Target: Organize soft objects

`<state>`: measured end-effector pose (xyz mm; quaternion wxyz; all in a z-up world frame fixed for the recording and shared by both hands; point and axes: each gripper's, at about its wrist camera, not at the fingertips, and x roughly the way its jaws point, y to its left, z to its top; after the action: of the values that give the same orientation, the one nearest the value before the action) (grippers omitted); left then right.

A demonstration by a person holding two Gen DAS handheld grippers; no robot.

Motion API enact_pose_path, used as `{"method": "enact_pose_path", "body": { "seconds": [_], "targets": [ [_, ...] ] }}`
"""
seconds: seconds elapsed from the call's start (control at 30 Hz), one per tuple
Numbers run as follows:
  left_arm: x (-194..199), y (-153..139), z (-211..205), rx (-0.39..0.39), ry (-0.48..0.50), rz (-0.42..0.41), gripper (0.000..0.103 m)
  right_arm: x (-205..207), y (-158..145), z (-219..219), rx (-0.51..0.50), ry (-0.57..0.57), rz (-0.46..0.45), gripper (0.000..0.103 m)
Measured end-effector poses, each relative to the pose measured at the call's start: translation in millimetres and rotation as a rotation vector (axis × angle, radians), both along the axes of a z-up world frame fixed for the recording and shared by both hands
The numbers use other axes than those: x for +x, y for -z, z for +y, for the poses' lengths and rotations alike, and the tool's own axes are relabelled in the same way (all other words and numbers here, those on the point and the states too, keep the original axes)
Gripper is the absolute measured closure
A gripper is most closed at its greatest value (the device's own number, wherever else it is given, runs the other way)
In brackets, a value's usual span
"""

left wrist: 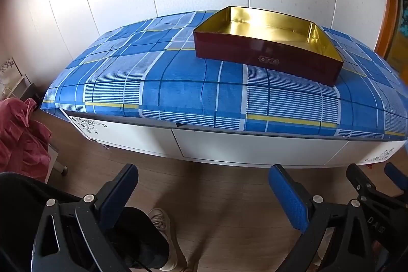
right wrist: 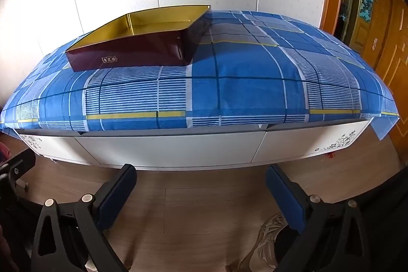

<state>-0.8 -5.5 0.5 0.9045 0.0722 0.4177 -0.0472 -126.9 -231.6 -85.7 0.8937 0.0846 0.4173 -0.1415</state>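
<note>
A dark red tin box (left wrist: 265, 52) with a gold inside stands empty on a blue plaid cloth (left wrist: 178, 83) over a low white cabinet. The right wrist view shows the same tin box (right wrist: 132, 52) on the left part of the blue plaid cloth (right wrist: 242, 83). My left gripper (left wrist: 204, 185) hangs open over the wooden floor in front of the cabinet, nothing between its blue pads. My right gripper (right wrist: 201, 185) is open too, also over the floor, well short of the cloth. A crumpled pink-red fabric (left wrist: 20, 137) lies at the far left.
The white cabinet front (left wrist: 242, 147) has flat drawer panels with flower prints at both ends. White wall panels stand behind. A wooden door (right wrist: 369, 17) is at the right. A person's shoe (left wrist: 163, 226) and dark trouser leg show below my left gripper.
</note>
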Motion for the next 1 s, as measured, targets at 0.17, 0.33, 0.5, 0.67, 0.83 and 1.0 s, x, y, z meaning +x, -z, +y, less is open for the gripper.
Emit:
{"method": "enact_pose_path", "body": {
  "seconds": [0.17,0.33,0.5,0.67,0.83,1.0],
  "targets": [
    [0.0,1.6,-1.5,0.012,0.0,0.0,0.0,-0.1,-0.5,-1.0,0.001,0.007,-0.007,0.0],
    [1.3,3.9,-2.8,0.03,0.001,0.005,0.0,-0.4,-2.6,-1.3,0.004,0.011,-0.02,0.0],
    [1.1,5.2,-4.2,0.041,0.008,0.005,0.0,-2.1,-5.2,-1.4,0.007,0.008,-0.037,0.0],
    [2.2,6.1,-4.8,0.045,0.009,0.009,0.0,-2.6,-7.1,-0.2,0.006,0.001,-0.047,0.0],
    [2.9,6.4,-4.7,0.044,0.011,0.012,0.0,-2.6,-7.9,0.2,0.005,-0.003,-0.049,0.0],
    [3.0,6.3,-4.8,0.045,0.011,0.014,0.0,-2.8,-7.7,-0.6,0.008,-0.002,-0.048,0.0]
  ]
}}
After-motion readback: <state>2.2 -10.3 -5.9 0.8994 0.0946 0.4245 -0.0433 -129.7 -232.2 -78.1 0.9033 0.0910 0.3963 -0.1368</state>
